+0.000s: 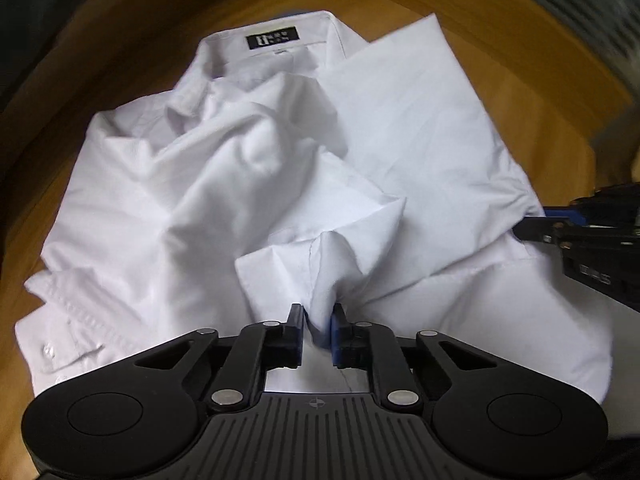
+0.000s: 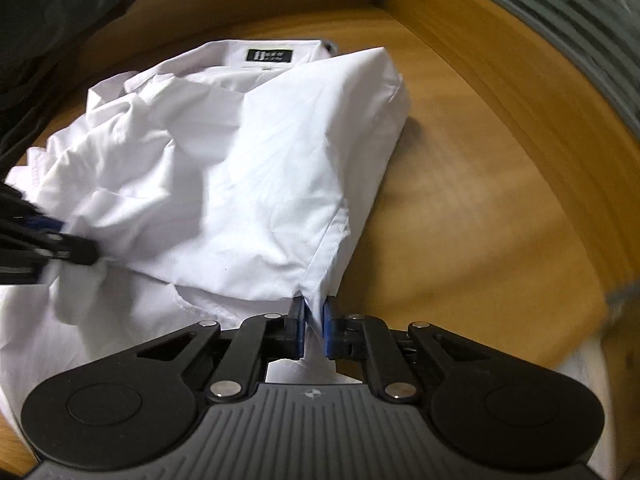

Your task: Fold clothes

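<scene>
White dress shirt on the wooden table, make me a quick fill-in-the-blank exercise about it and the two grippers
1. The garment on the wooden table is a white dress shirt whose colour is ____.
2. The black label sits inside the shirt's ____.
3. The left gripper is shut on a fold of ____.
4. The right gripper pinches the shirt at its ____ edge.

Missing words: white; collar; fabric; hemmed

Creased cloth shirt (image 1: pixel 420 128), smooth wooden table (image 2: pixel 460 208)
</scene>
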Tool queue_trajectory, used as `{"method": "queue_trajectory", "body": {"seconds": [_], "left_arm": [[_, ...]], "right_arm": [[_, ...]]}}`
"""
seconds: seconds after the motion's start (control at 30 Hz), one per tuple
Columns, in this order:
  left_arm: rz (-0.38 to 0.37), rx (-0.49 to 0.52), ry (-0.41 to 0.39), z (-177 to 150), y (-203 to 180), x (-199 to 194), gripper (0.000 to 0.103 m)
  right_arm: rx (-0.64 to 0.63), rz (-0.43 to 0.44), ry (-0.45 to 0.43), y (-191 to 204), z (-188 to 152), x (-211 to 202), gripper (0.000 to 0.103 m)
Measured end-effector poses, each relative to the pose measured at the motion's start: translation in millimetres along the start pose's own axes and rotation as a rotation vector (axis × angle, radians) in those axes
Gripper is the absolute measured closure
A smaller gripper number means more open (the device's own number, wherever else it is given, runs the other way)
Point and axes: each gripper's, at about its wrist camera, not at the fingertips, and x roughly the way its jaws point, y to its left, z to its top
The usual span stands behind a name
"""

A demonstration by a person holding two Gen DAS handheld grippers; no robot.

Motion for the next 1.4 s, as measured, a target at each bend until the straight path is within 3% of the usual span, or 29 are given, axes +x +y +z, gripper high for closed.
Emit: {"method": "queue_trajectory", "body": {"seconds": [0.23,0.7,0.9,1.0,1.07,1.13,1.4], "left_arm": [[0.032,-0.285,-0.059,-12,73,-47,0.089],[0.332,-0.711,-0.038,-156,193,-106,0.09],[0.375,-0.863,-0.038,-206,230,-122,0.09],[0.39,-0.932,-0.053,-225,249,-132,0.09],[0.391,-0.975,-0.069,-235,264,-138,0.09],[0.395,-0.998,-0.076,-243,276,-142,0.09],[0.423,-1.036,-0.079,-271,310,-149,0.089]], "right_arm": [[-0.113,-0.029,0.0,-15,50,36,0.095],[-0.177,-0.095,0.062,-61,85,67,0.094],[-0.219,-0.125,0.077,-54,82,64,0.092],[-0.232,-0.133,0.075,-42,78,57,0.08],[-0.245,-0.124,0.066,-30,75,49,0.062],[-0.256,-0.115,0.051,-13,70,35,0.055],[-0.254,-0.057,0.019,36,64,-1,0.052]]}}
